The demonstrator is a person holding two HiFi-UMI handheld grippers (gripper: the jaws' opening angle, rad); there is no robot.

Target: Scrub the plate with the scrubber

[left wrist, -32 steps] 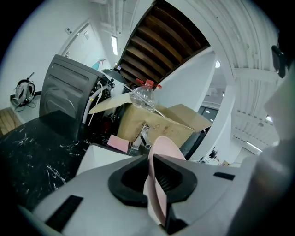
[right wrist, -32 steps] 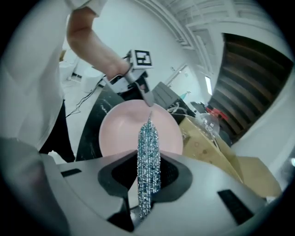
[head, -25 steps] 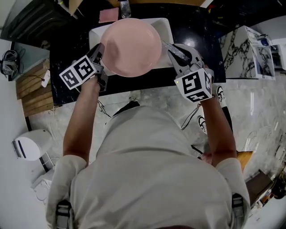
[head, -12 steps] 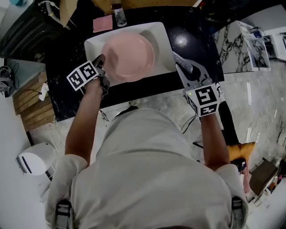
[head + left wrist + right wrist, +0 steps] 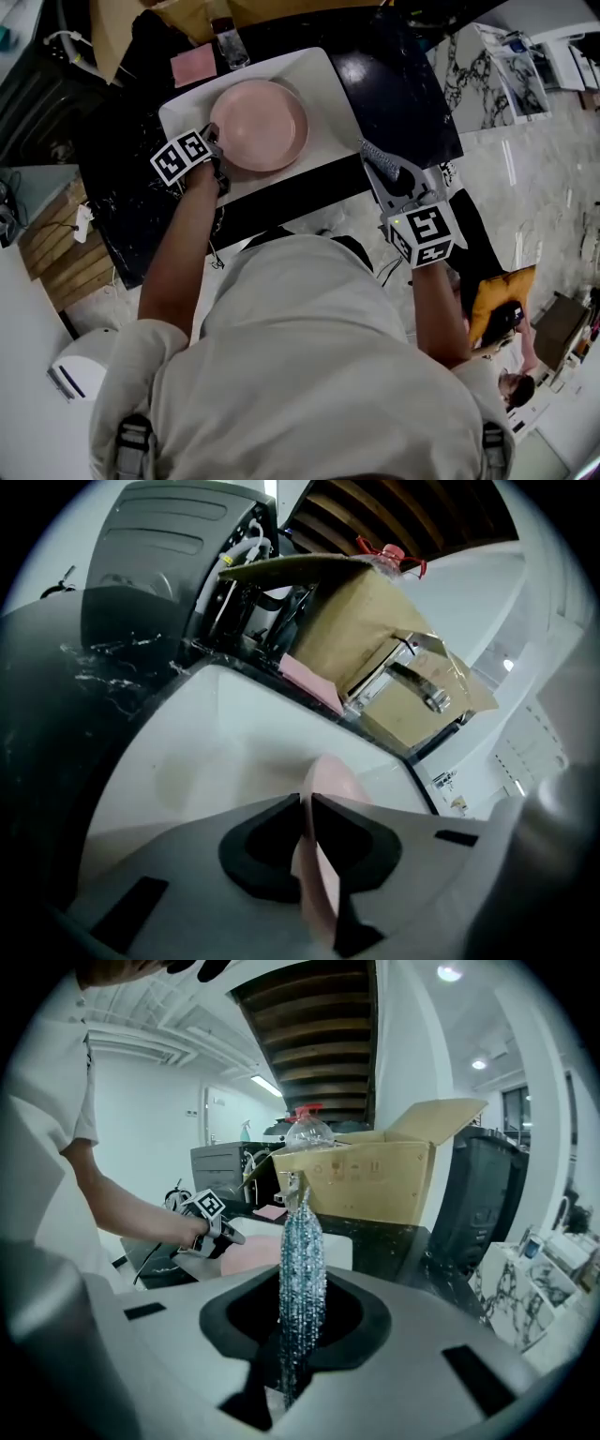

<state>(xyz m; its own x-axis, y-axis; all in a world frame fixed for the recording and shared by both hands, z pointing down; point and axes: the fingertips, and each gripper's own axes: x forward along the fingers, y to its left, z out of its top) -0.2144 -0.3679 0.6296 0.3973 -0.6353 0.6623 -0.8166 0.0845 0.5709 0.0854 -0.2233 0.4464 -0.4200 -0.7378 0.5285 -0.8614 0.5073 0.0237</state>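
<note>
We pinch the plate's (image 5: 262,122) left rim in our left gripper (image 5: 215,142), while our right gripper (image 5: 384,172) clamps the upright scrubber (image 5: 302,1241), well off to the plate's right.

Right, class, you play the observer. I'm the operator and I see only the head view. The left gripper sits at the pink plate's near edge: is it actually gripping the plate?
Observer: Yes. In the left gripper view the left gripper is shut on the plate, whose rim runs edge-on between the pads.
Operator: And the right gripper, how does it hold its tool?
Observer: In the right gripper view the right gripper is shut on the scrubber, which stands upright between its jaws, up in the air.
Operator: What's behind the sink?
Observer: A cardboard box with a flap raised open, and a clear bottle with a red cap by it.
</note>
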